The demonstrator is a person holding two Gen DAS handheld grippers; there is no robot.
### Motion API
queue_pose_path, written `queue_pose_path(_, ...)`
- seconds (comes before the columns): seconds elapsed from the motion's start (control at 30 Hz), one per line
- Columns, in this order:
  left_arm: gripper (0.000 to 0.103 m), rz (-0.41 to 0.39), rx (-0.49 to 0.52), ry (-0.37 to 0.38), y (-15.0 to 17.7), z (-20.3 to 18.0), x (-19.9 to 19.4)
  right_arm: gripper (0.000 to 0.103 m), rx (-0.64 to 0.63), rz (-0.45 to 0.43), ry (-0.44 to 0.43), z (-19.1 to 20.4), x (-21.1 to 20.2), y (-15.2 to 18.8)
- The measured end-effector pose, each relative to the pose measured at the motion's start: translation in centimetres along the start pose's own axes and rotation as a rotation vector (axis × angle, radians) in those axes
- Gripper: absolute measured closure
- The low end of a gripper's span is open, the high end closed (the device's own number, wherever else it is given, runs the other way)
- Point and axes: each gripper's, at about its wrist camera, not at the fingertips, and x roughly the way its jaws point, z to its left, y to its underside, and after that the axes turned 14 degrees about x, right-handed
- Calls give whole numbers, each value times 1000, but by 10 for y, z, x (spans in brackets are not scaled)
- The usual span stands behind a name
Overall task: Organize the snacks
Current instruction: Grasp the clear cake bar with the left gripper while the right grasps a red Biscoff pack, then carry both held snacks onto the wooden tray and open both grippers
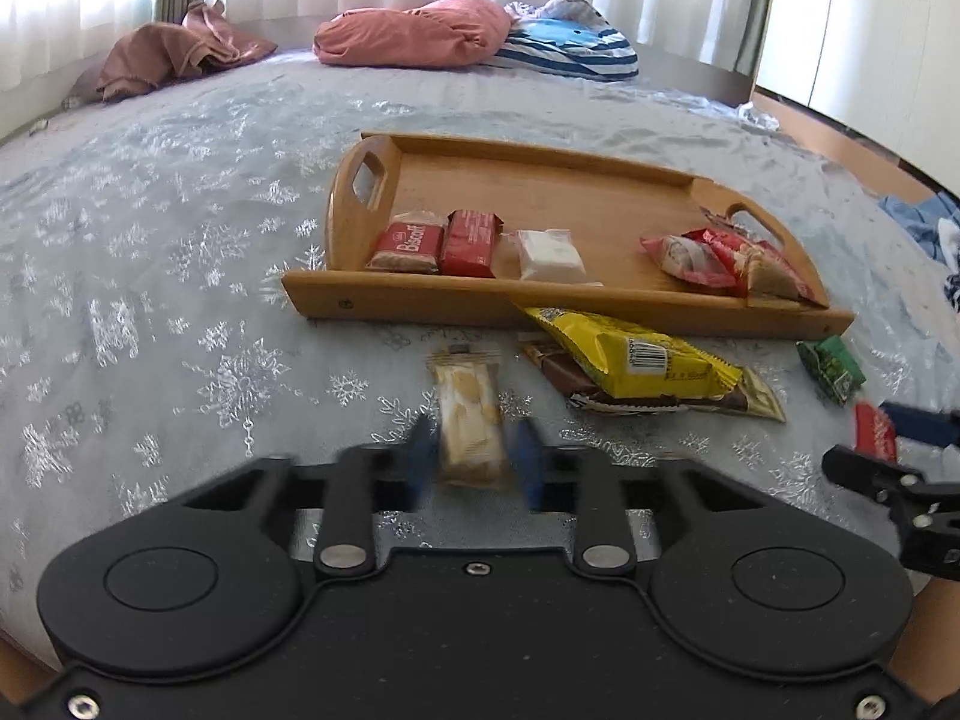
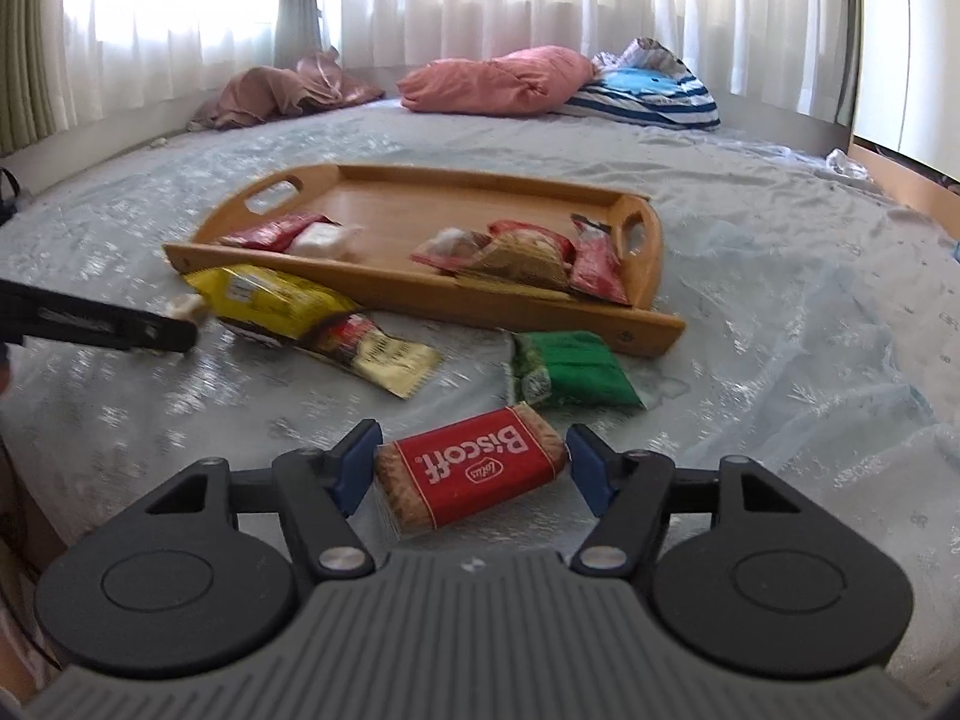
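Note:
A wooden tray [image 1: 420, 300] [image 2: 384, 288] lies on the bed and holds several wrapped snacks. In the left wrist view my left gripper [image 1: 473, 459] is shut on a clear-wrapped beige biscuit pack [image 1: 468, 420], in front of the tray. In the right wrist view my right gripper [image 2: 474, 468] is open, its fingers either side of a red Biscoff pack [image 2: 474, 471] lying on the bed. A yellow packet [image 1: 630, 354] [image 2: 270, 297], a brown-and-cream packet [image 2: 372, 351] and a green packet [image 1: 831, 366] [image 2: 570, 369] lie loose before the tray.
The bed has a pale blue snowflake cover [image 1: 150, 300]. A pink pillow [image 1: 414, 33] [image 2: 498, 81], a brown cloth [image 1: 174, 54] and a striped pillow [image 1: 570, 45] lie at the far end by the curtains. The bed's edge and wooden floor [image 1: 840, 144] are to the right.

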Motion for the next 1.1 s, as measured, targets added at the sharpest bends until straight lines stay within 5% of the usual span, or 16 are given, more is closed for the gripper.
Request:
queue_pose_path(0.7, 83, -84, -39, 21, -26, 20, -30, 34, -28, -119, -21, 33, 4, -42)
queue_pose_path(1.1, 83, -151, -150, 26, -96, 55, 10, 34, -12, -108, 15, 46, 54, -93)
